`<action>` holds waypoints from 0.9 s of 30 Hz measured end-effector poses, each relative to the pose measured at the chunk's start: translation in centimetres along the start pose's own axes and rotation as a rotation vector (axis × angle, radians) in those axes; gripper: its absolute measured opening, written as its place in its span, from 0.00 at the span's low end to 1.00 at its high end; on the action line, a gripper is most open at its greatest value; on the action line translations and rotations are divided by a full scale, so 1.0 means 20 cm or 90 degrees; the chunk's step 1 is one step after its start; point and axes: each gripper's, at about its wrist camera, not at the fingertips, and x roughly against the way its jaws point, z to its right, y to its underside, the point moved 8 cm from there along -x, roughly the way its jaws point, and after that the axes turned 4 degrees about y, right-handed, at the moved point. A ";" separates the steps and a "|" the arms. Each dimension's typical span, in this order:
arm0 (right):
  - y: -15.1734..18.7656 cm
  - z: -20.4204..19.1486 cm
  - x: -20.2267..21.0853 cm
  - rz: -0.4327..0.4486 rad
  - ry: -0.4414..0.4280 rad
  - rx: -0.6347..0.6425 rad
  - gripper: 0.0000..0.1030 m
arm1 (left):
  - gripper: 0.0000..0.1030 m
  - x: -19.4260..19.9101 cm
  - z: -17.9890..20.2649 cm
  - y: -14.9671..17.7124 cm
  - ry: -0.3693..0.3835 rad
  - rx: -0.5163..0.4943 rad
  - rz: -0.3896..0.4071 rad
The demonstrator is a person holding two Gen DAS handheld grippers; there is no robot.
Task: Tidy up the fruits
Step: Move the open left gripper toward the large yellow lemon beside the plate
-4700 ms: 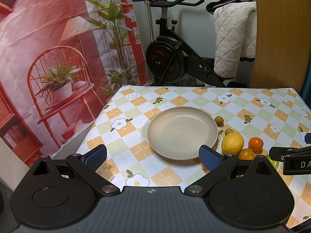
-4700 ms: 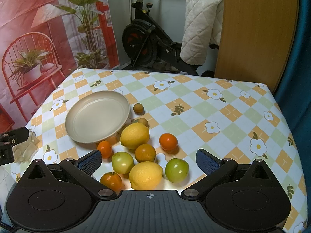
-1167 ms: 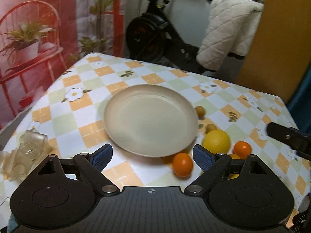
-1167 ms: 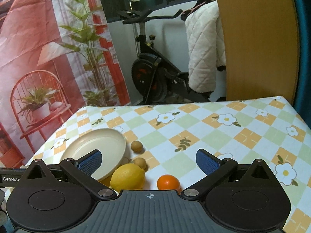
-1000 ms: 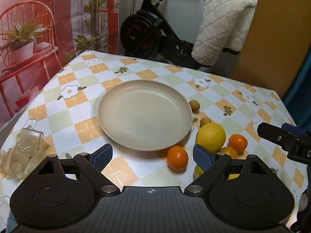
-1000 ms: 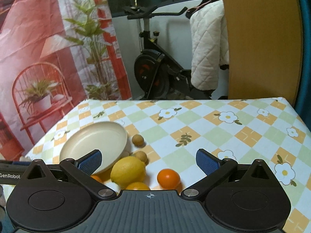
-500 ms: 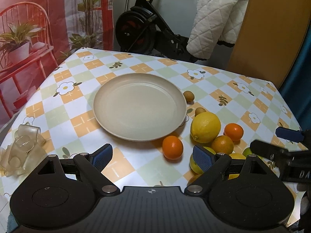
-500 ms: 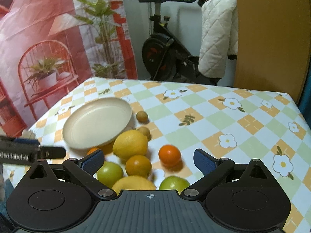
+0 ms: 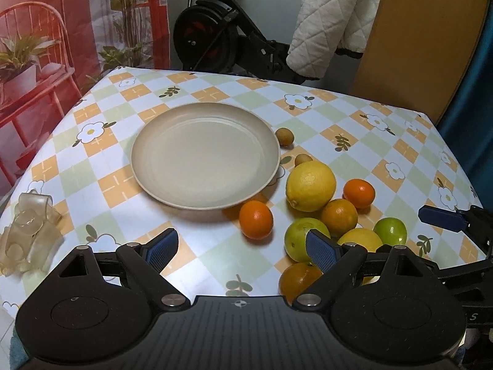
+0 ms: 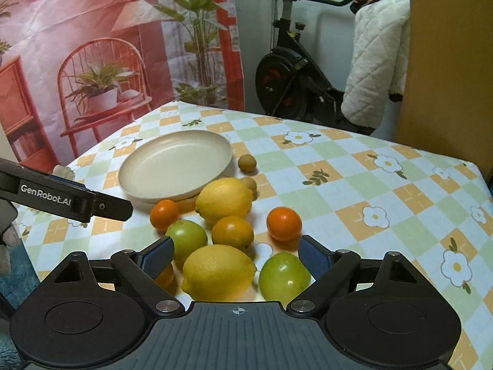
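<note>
An empty beige plate (image 9: 205, 160) (image 10: 175, 162) sits on the checkered tablecloth. To its right lies a cluster of fruit: a large lemon (image 9: 310, 185) (image 10: 224, 200), several oranges such as one (image 9: 256, 219) near the plate rim, green fruits (image 9: 389, 232) (image 10: 284, 275), a second lemon (image 10: 218, 271), and two small brown fruits (image 9: 284, 137) (image 10: 247, 163). My left gripper (image 9: 238, 248) is open and empty, just short of the orange. My right gripper (image 10: 235, 254) is open and empty, with the near lemon and a green fruit between its fingers' span.
A crumpled clear plastic piece (image 9: 26, 231) lies at the table's left front corner. An exercise bike (image 9: 215, 34) and a white quilted jacket (image 9: 332, 21) stand behind the table, a wooden panel (image 9: 416, 40) at back right. The right gripper's finger (image 9: 443, 217) shows at the right edge.
Both grippers have dropped lower and moved toward the fruit cluster. The right view tilted down, so more fruit now lies between its fingers. No fruit has moved.
</note>
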 end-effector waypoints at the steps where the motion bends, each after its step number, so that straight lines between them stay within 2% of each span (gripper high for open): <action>1: 0.00 0.00 0.00 0.000 -0.002 0.000 0.83 | 0.89 0.00 0.01 0.00 0.002 -0.004 0.001; 5: 0.04 0.00 0.00 -0.008 -0.014 0.007 0.77 | 0.88 0.00 0.05 0.01 0.010 -0.023 0.006; 10: 0.09 0.01 -0.03 -0.026 -0.004 -0.001 0.76 | 0.84 0.00 0.07 0.02 0.017 -0.023 0.009; 16: 0.10 -0.02 -0.03 -0.034 -0.030 0.004 0.65 | 0.80 0.00 0.10 0.02 0.029 -0.028 0.020; 27: 0.09 -0.10 -0.01 -0.013 -0.044 0.047 0.66 | 0.80 0.01 0.10 0.02 0.022 -0.032 0.047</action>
